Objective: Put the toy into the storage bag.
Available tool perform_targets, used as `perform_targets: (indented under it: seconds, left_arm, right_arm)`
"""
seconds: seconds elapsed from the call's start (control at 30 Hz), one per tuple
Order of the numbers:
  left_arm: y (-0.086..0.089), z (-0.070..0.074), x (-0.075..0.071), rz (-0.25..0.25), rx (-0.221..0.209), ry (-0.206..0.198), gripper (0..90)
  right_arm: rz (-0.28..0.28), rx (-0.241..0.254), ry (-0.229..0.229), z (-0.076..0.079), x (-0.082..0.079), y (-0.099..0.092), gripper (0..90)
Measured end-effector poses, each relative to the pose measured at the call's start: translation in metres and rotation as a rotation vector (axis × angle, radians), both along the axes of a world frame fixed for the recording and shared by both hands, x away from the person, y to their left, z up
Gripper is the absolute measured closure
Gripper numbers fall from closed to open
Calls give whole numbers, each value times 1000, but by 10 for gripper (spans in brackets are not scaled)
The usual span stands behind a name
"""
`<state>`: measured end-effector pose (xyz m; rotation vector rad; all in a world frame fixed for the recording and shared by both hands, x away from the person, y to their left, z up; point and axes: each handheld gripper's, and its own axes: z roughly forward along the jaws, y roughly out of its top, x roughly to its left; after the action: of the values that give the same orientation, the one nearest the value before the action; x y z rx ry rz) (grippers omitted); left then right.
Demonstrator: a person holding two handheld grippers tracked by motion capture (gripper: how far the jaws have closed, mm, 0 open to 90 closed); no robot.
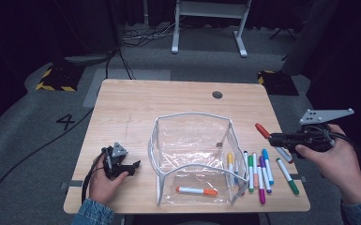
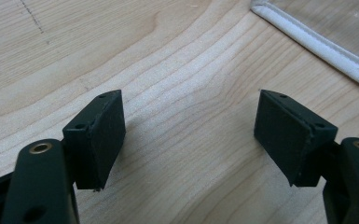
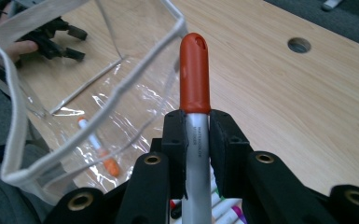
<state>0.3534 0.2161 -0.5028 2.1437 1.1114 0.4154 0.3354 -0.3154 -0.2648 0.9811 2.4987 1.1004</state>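
Note:
A clear plastic pouch with white trim (image 1: 191, 154) stands open in the middle of the wooden table (image 1: 131, 108); an orange-capped marker (image 1: 197, 191) lies inside it (image 3: 98, 149). My right gripper (image 1: 275, 139) is raised to the pouch's right, shut on a red-capped marker (image 1: 264, 131) whose cap (image 3: 195, 74) sticks out past the jaws toward the pouch rim (image 3: 135, 74). Several coloured markers (image 1: 261, 171) lie on the table right of the pouch. My left gripper (image 1: 132, 167) rests low on the table left of the pouch, open (image 2: 191, 135) with bare wood between its pads.
A round cable hole (image 1: 217, 94) sits near the table's far edge. Beyond the table are floor cables, a white frame's feet (image 1: 206, 28) and yellow-black marked pads (image 1: 56, 79). A corner of the pouch's white trim (image 2: 326, 46) lies just ahead of the left gripper.

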Motion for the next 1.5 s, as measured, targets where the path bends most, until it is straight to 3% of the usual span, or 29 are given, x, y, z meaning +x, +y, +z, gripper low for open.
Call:
perform_targets:
  seconds: [0.47, 0.8, 1.13, 1.5]
  left_arm:
    - [0, 0, 0, 1, -1, 1, 250]
    - [-1, 0, 0, 5, -2, -3, 251]
    - [0, 0, 0, 4, -1, -4, 251]
    - [0, 0, 0, 3, 0, -4, 251]
  right_arm:
    - [199, -44, 18, 17, 7, 76, 771]
    - [320, -69, 50, 17, 13, 127, 771]
    - [404, -103, 88, 1, 23, 165, 771]
    - [459, -178, 177, -36, 35, 196, 771]
